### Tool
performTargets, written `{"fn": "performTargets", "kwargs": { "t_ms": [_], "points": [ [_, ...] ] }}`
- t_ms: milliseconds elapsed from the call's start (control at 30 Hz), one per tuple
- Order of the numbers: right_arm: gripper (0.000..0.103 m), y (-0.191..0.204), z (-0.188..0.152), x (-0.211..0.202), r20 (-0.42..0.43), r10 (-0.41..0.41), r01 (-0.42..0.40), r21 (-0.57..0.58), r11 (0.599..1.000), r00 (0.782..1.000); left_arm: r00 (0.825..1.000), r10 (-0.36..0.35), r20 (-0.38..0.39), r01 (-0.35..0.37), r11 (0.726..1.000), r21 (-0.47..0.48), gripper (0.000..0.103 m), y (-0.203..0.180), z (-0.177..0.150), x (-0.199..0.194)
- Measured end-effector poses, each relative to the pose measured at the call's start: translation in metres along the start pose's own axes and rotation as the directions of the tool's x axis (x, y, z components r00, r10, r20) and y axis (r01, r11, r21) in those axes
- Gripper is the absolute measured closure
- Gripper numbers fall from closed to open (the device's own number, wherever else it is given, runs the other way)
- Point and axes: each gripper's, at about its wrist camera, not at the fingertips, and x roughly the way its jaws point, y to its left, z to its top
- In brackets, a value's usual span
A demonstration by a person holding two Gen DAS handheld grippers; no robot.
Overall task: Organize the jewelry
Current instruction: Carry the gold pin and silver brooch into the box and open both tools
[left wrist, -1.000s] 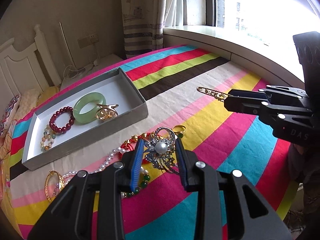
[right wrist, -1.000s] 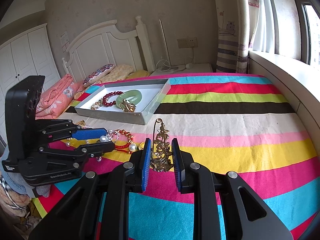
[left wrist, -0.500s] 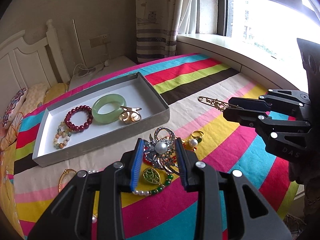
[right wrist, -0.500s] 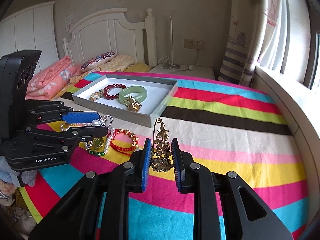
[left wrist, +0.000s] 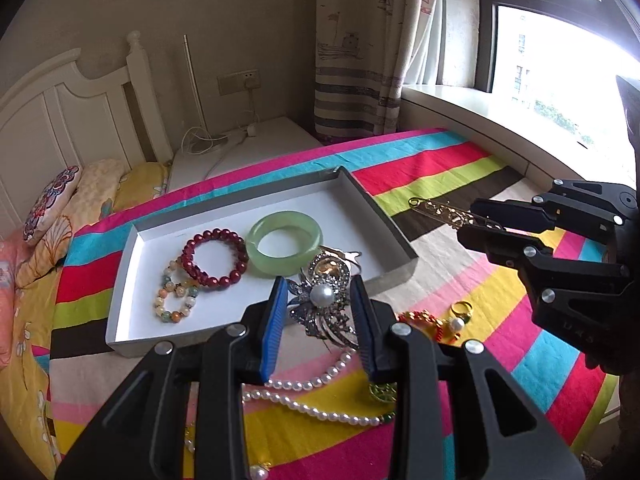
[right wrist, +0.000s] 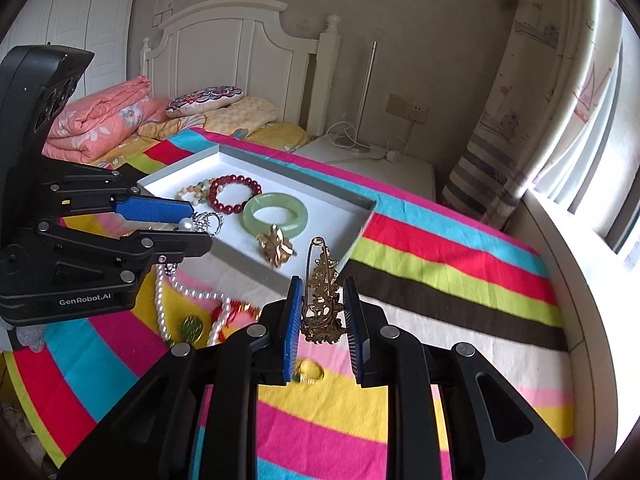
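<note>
Each black claw (left wrist: 318, 322) (right wrist: 320, 314) has ribbed blue pads (left wrist: 273, 322), silver screws and white "GenRobot.AI" lettering.

Two fisheye views are given, each looking forward and downward along a gripper's own two fingers, close above a striped bedspread (left wrist: 460, 162). From the left gripper (left wrist: 319, 316), an open white box (left wrist: 124, 280) is seen just ahead, a window beyond to its right. From the right gripper (right wrist: 320, 312), the same box (right wrist: 356, 236) is seen ahead and slightly left, a headboard (right wrist: 240, 40) behind. Each gripper is caught at the edge of the other's view.
</note>
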Motion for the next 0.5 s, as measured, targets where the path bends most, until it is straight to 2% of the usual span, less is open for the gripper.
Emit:
{"fn": "performTargets", "kwargs": {
  "t_ms": [267,500],
  "points": [
    [0.082,0.0,0.033,0.036,0.007,-0.004,0.004,0.005,1.0,1.0,0.998,0.061,-0.012,-0.062,0.994,-0.086,0.071,0.038,0.018,0.026],
    [0.082,0.004,0.049,0.068,-0.001,-0.019,0.019,0.022,1.0,1.0,0.996,0.081,-0.047,-0.087,0.985,-0.148,0.071,0.068,0.026,0.056]
  ]
}}
